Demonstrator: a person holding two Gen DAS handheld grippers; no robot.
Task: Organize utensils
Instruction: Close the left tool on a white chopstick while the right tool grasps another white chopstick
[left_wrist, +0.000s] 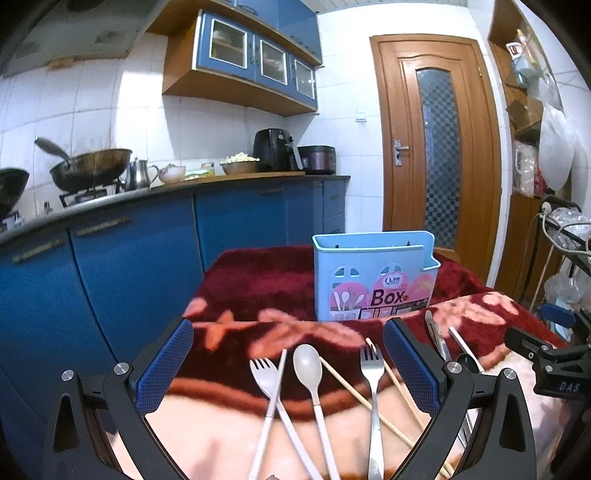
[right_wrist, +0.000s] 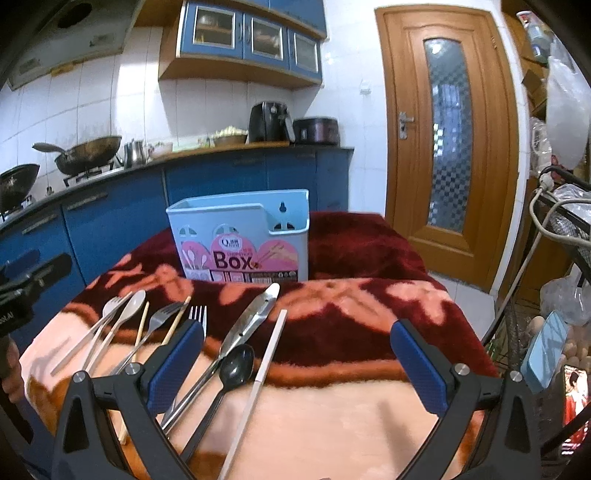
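A light blue utensil box (left_wrist: 373, 275) (right_wrist: 240, 236) labelled "Box" stands upright at the back of the blanket-covered table (left_wrist: 255, 280) (right_wrist: 362, 295). In front of it lie loose utensils. Between the fingers of my open left gripper (left_wrist: 288, 365) lie a white fork (left_wrist: 264, 369), a beige spoon (left_wrist: 308, 363), wooden chopsticks (left_wrist: 347, 384) and a metal fork (left_wrist: 373, 363). My open right gripper (right_wrist: 297, 365) hovers over metal tongs (right_wrist: 251, 317), a black spoon (right_wrist: 236, 365) and a white chopstick (right_wrist: 269, 354). Neither gripper holds anything.
Blue kitchen cabinets (left_wrist: 129, 258) with a wok (left_wrist: 92, 171) on the stove run along the left and back. A wooden door (right_wrist: 447, 140) is behind the table. A wire rack (right_wrist: 565, 229) with cables and bags stands close on the right.
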